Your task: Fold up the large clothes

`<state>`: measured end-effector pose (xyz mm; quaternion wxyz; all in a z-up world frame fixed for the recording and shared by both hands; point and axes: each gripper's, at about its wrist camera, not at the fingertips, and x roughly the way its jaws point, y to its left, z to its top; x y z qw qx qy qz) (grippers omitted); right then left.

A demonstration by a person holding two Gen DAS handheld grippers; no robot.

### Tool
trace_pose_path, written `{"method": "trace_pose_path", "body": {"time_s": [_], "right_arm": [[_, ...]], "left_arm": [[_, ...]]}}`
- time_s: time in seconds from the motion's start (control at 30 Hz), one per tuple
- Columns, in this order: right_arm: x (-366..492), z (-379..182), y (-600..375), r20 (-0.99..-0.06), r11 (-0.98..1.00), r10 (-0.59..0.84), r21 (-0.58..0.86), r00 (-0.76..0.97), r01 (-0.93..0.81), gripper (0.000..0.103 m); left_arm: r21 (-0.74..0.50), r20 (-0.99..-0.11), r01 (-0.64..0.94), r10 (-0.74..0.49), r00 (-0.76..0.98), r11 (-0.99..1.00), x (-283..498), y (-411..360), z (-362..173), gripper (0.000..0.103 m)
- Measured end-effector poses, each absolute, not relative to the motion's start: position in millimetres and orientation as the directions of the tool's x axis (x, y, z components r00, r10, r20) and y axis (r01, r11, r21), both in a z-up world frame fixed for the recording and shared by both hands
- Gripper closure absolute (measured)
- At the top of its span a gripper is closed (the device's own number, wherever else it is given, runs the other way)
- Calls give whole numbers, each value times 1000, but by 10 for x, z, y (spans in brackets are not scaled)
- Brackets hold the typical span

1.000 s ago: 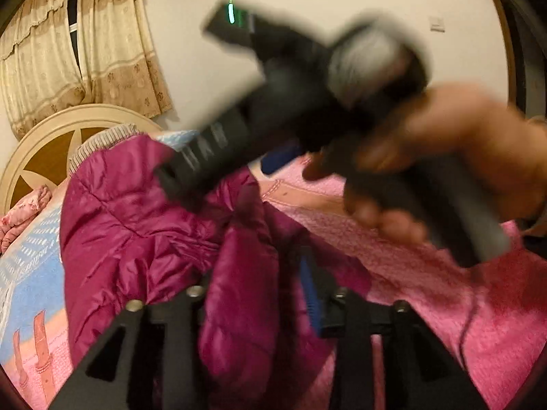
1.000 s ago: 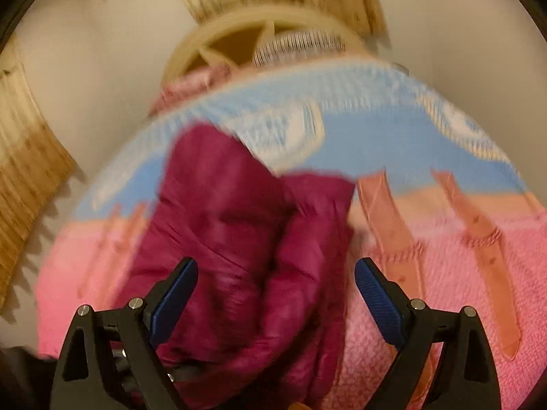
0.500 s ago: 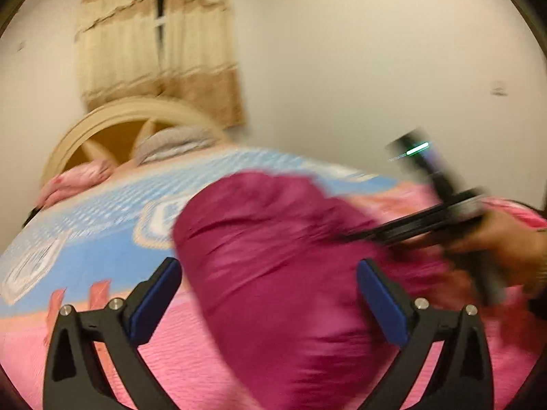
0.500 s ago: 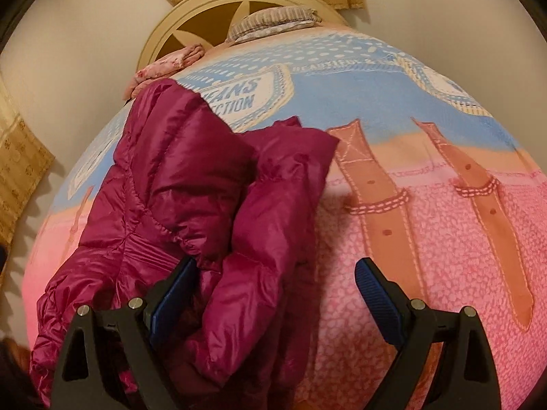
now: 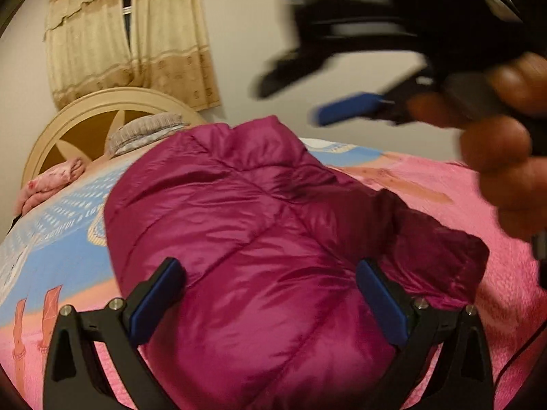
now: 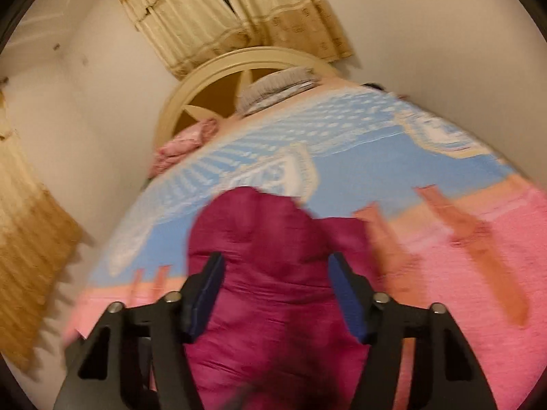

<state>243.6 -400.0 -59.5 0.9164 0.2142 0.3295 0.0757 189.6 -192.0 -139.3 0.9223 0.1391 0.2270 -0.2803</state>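
A magenta quilted puffer jacket (image 5: 259, 239) lies folded in a bulky bundle on the bed. My left gripper (image 5: 270, 290) is open, its blue-padded jaws straddling the near end of the bundle without pinching it. The right gripper (image 5: 307, 99) shows blurred at the upper right of the left wrist view, held in a hand above the jacket. In the right wrist view the right gripper (image 6: 277, 290) is open above the jacket (image 6: 273, 259), nothing between its pads.
The bed has a pink and blue patterned blanket (image 5: 444, 205). A cream curved headboard (image 5: 102, 109) with a striped pillow (image 5: 143, 133) and a pink pillow (image 5: 51, 181) stands at the far end. Beige curtains (image 5: 130, 34) hang on the wall behind.
The left gripper let go of the jacket fold and opened, now straddling the bundle. The right gripper lifted away from the jacket and swung up to the right.
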Motion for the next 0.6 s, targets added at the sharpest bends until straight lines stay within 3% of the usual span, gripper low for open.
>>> {"method": "trace_pose_path", "body": {"time_s": [0.13, 0.4, 0.5, 0.6], "right_arm": [[2671, -820, -3934, -559, 838, 376, 545, 739, -15, 48], [2696, -802, -3567, -489, 792, 525, 580, 696, -191, 48], [2797, -993, -3657, -568, 841, 444, 531, 693, -104, 48], [2801, -1195, -3900, -585, 824, 406, 567, 702, -4, 48]], "left_arm": [[83, -527, 589, -466, 711, 804, 1991, -1892, -1469, 0], [75, -530, 585, -464, 709, 808, 1956, -1861, -1434, 0], [61, -533, 567, -453, 714, 822, 1953, -1684, -1382, 0], [49, -524, 551, -448, 724, 833, 1900, -1462, -1325, 0]]}}
